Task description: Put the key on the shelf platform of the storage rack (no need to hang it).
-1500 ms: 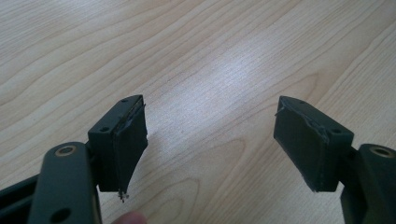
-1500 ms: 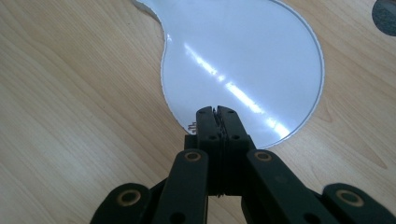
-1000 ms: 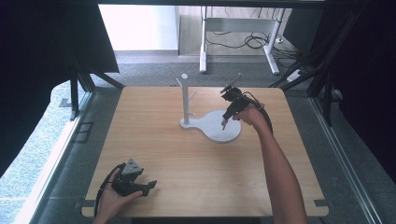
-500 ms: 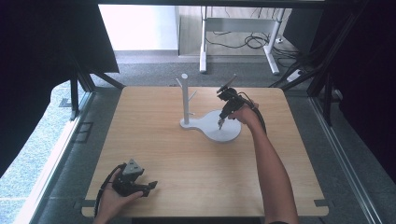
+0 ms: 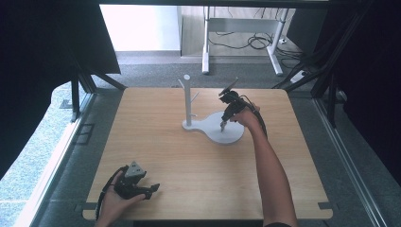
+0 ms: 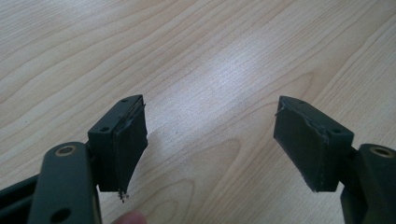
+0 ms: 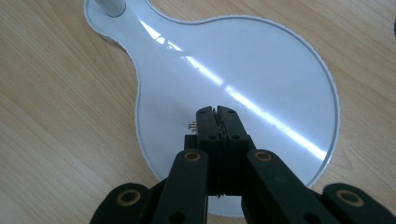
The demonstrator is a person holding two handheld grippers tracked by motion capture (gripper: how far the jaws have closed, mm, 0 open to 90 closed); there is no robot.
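Broadly, the pale rectangular wooden table [image 5: 189, 165] takes up the middle of the high view, with grey carpet around it, dark curtains at both sides and a white metal desk frame [image 5: 236, 28] with loose cables on the floor beyond its far edge.

Next in size is the white stand with a flat pear-shaped base [image 5: 229, 135], which lies a little beyond the table's centre. Its narrow end carries an upright white post with short pegs [image 5: 187, 97]; the broad round end spreads toward the right. In the right gripper view the glossy base [image 7: 261, 60] shows a bright streak of reflected light, and the foot of the post [image 7: 111, 5] sits at the top left.

The black right gripper [image 5: 222, 124] comes in over that round part, tips down, with the person's forearm stretching back to the near edge. Its jaws are pressed tight together, pad against pad [image 7: 217, 114]. A tiny metallic thing [image 7: 191, 125] sits on the base just beside the tips; what it is, and whether the tips pinch anything, cannot be told. The post stands to the gripper's left, apart from it, and nothing else lies on the base.

The black left gripper [image 5: 150, 190] rests low at the near left corner, well apart from the stand. Its jaws stand wide apart over bare wood [image 6: 210, 121], holding nothing.
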